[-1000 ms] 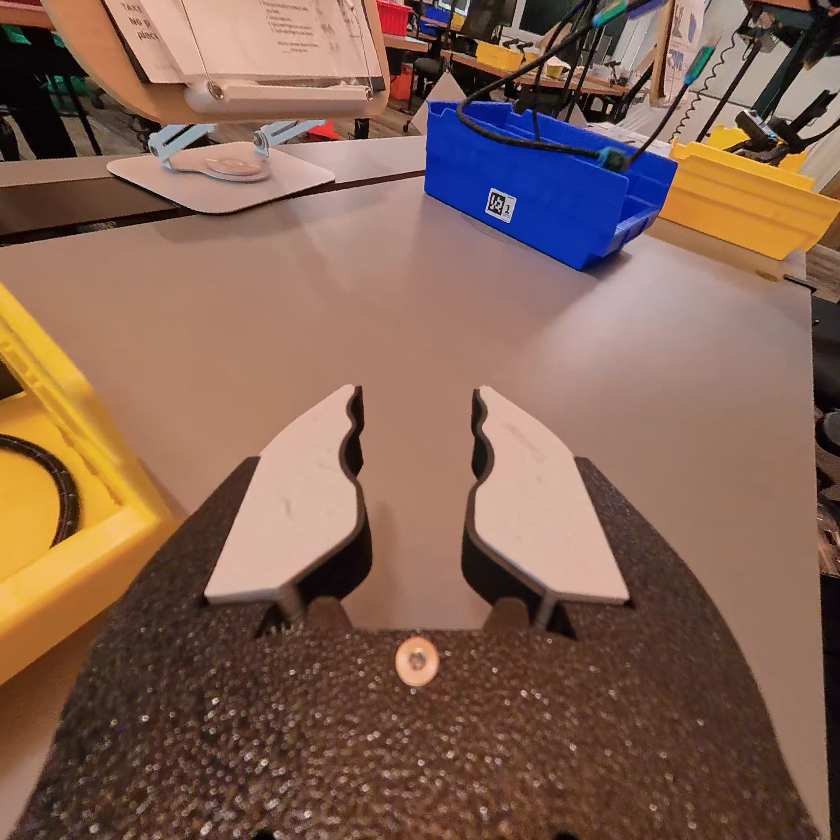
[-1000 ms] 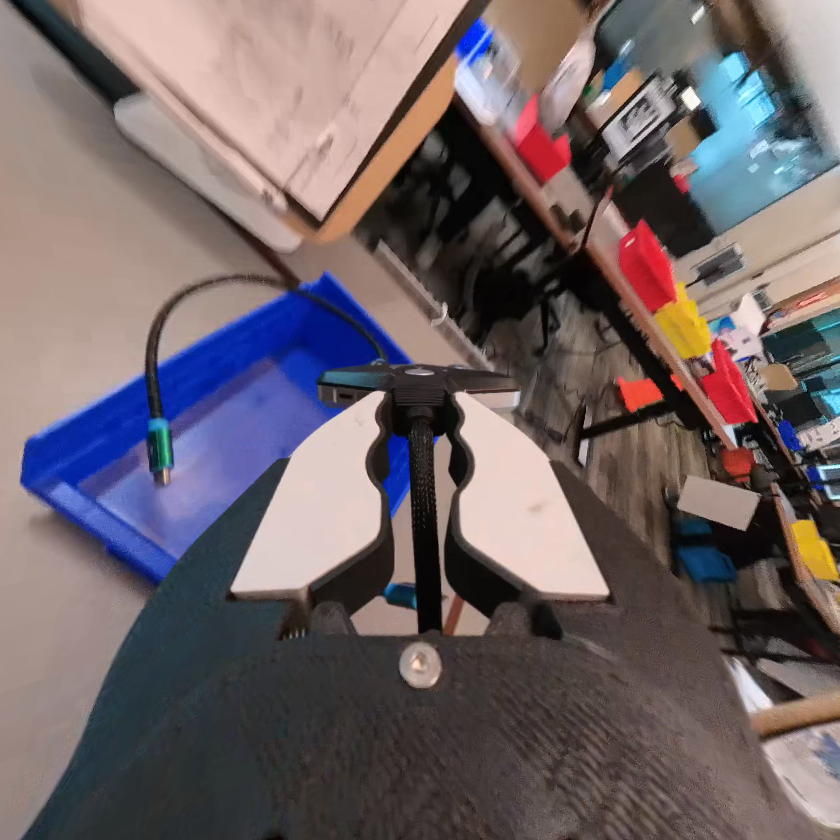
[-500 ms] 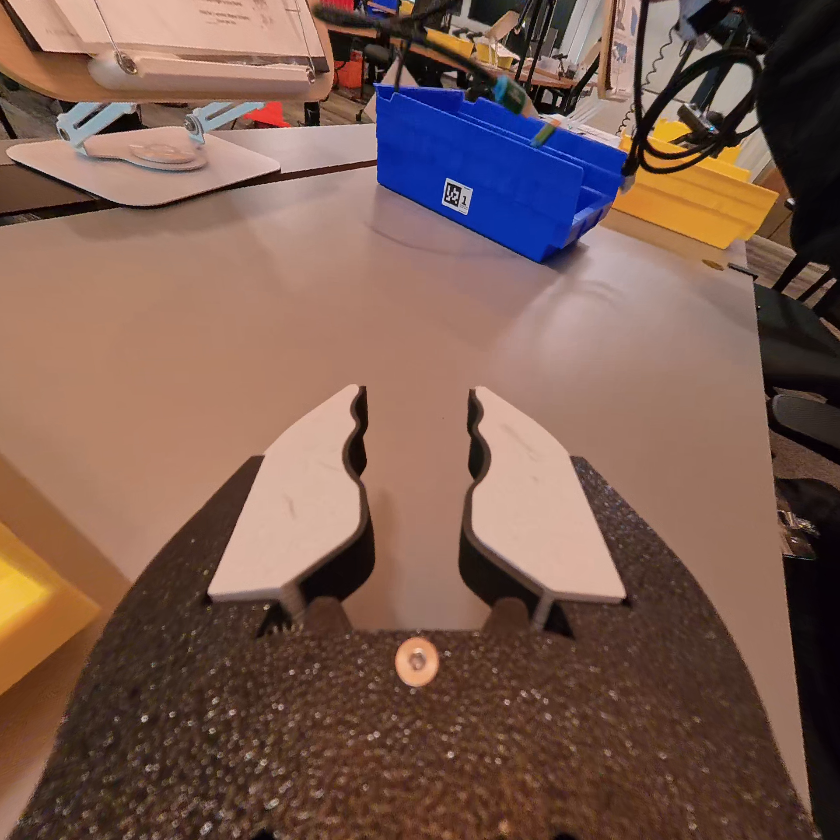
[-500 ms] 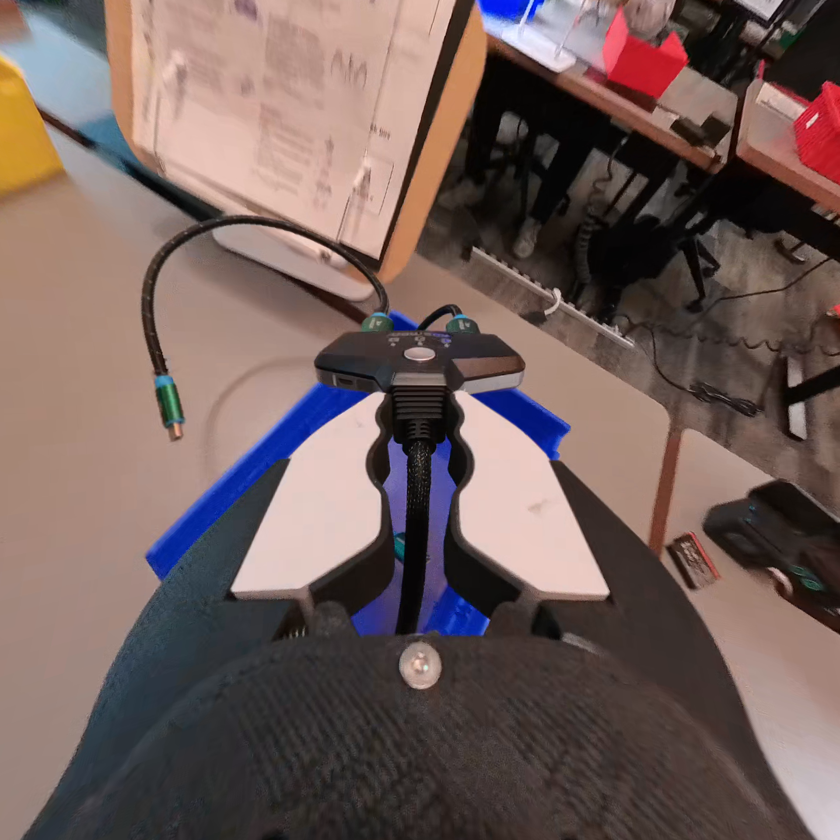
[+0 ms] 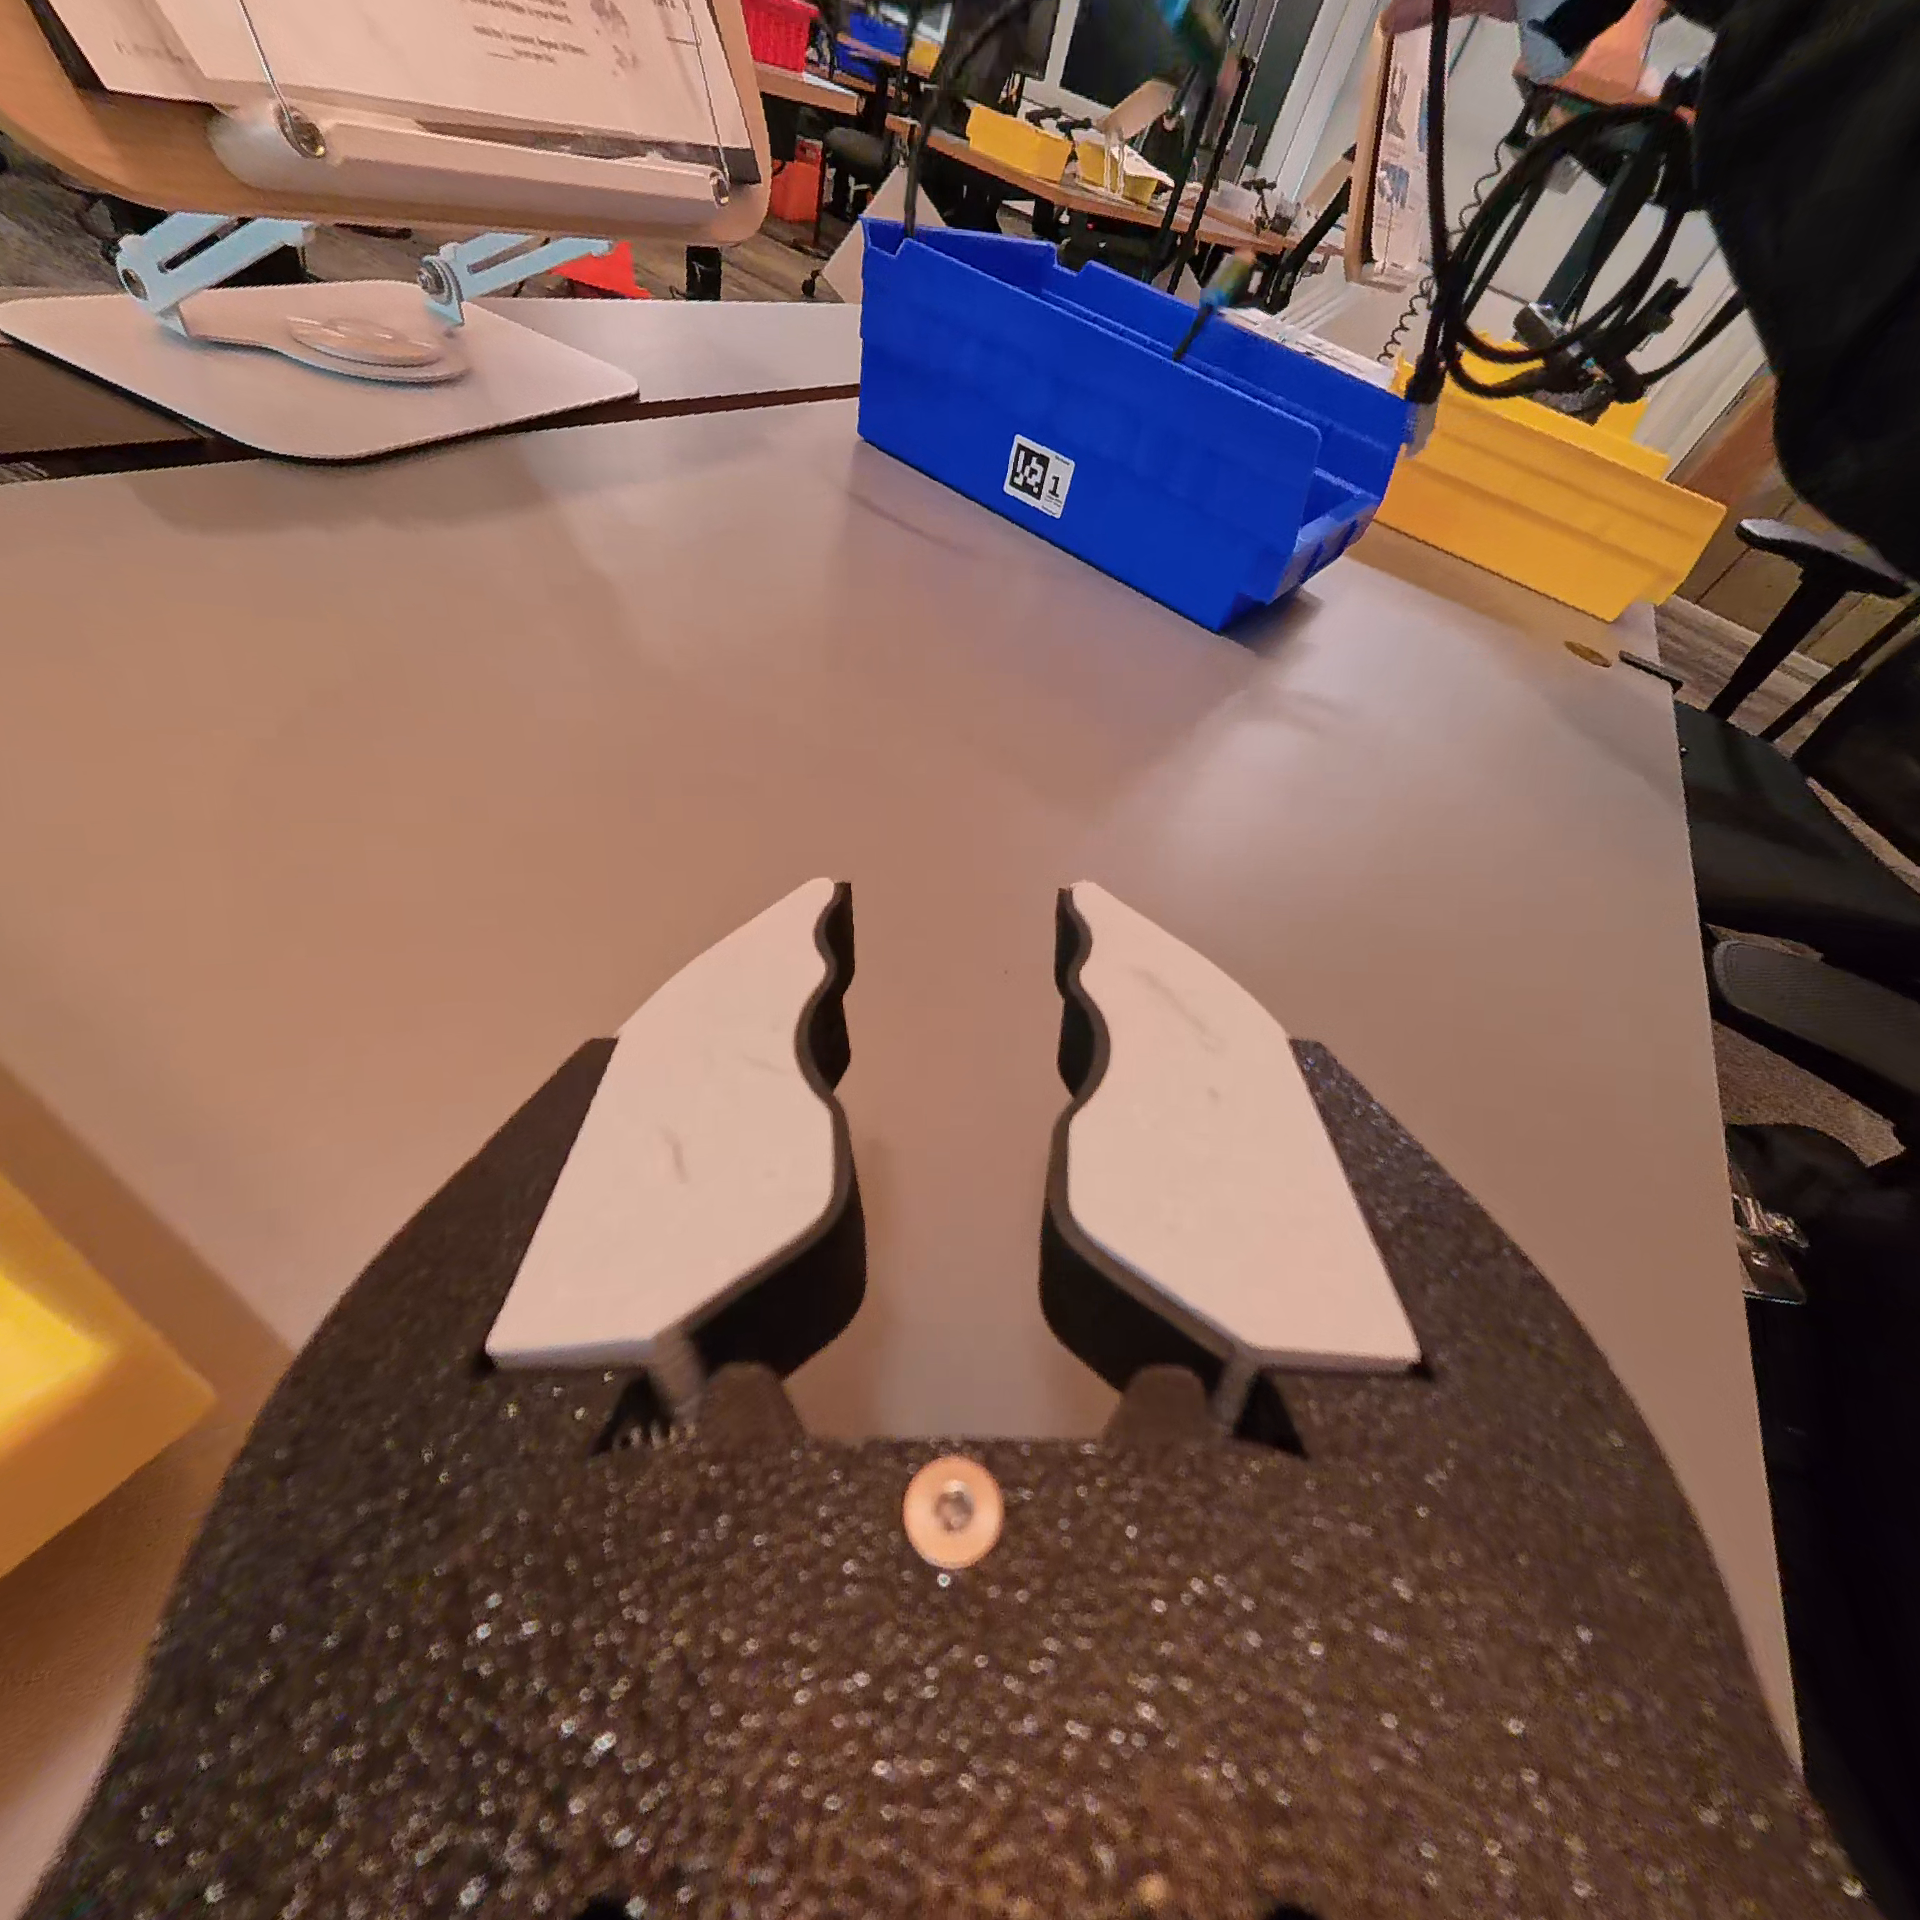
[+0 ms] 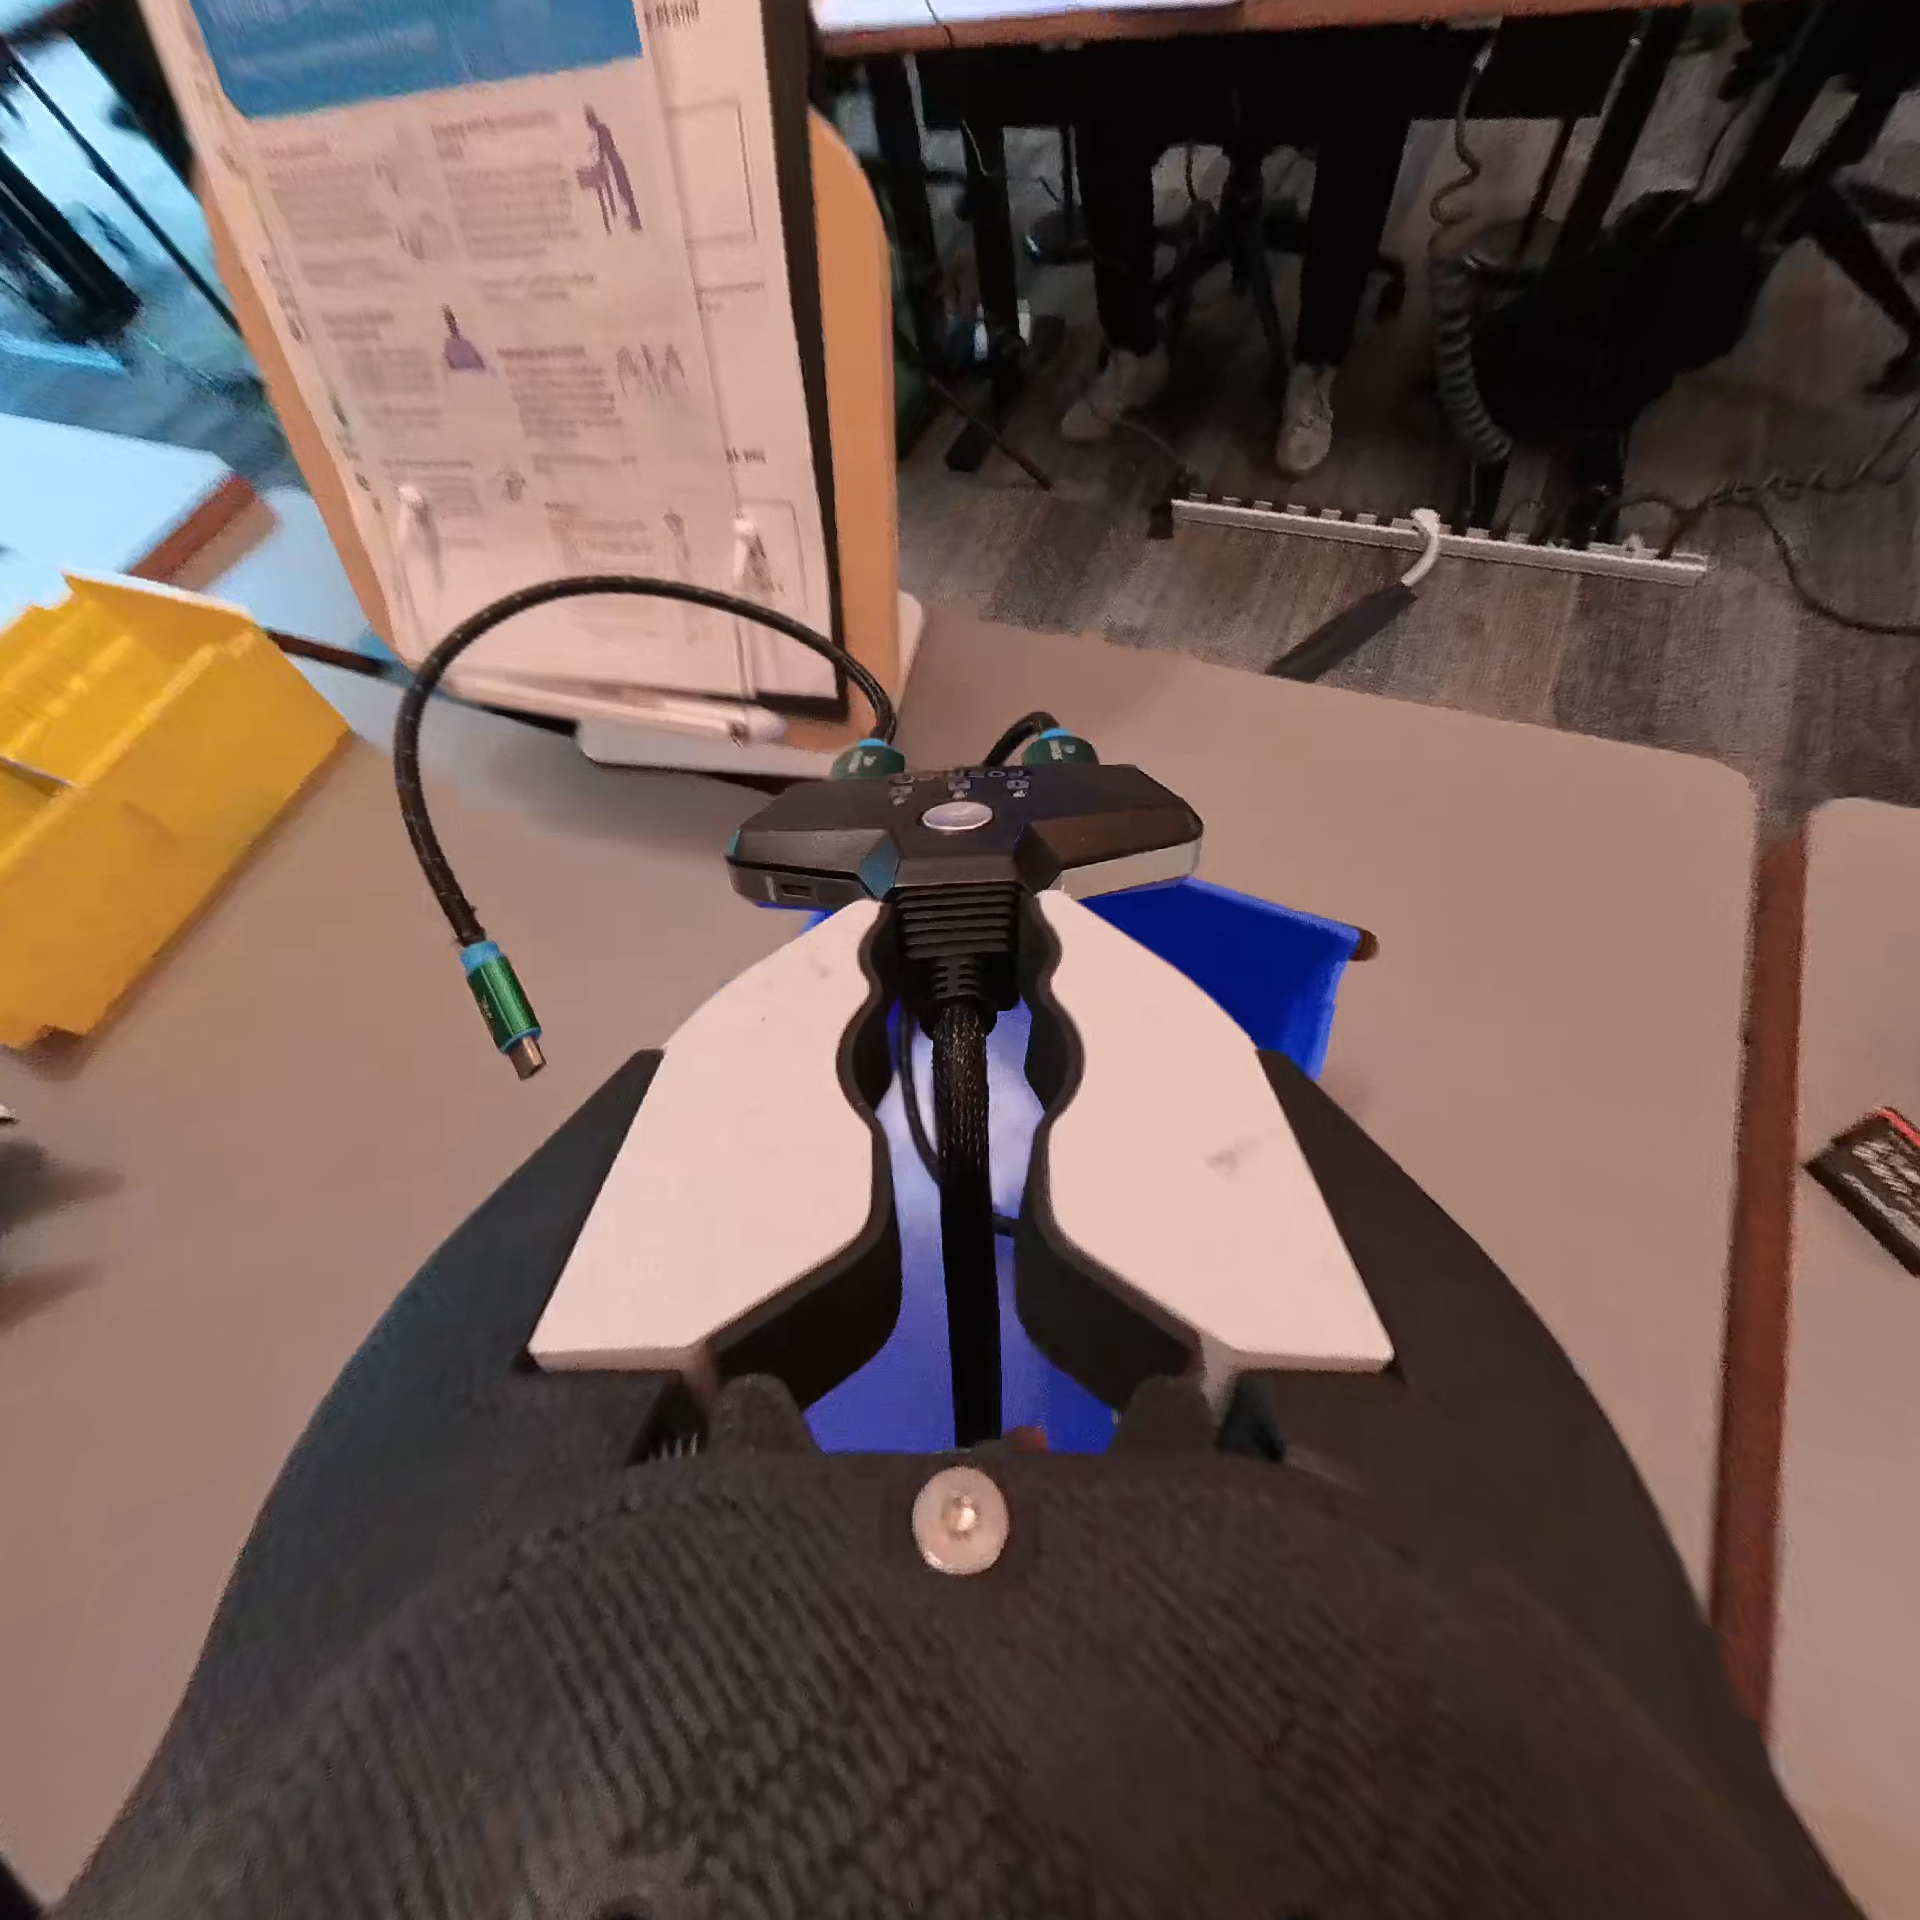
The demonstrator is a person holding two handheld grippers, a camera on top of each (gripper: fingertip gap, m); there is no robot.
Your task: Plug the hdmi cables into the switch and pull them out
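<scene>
Switch (image 6: pixel 961 831) lifted off blue bin (image 6: pixel 1247 966), right tool (image 6: pixel 956 925) gripping

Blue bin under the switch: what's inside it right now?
Between the right tongs, the blue bin floor shows with a thin dark cable crossing it. The held switch, its braided cord and the tongs hide the rest.

The left tongs (image 5: pixel 954 914) hang over the grey table (image 5: pixel 520 727), fingers apart with nothing between them. Far right stands a blue bin (image 5: pixel 1091 457) bearing a small white sticker, a yellow bin (image 5: pixel 1538 509) just behind it. Far left sits a document stand (image 5: pixel 343 353). Another yellow bin's corner (image 5: pixel 73 1382) shows near left.
</scene>
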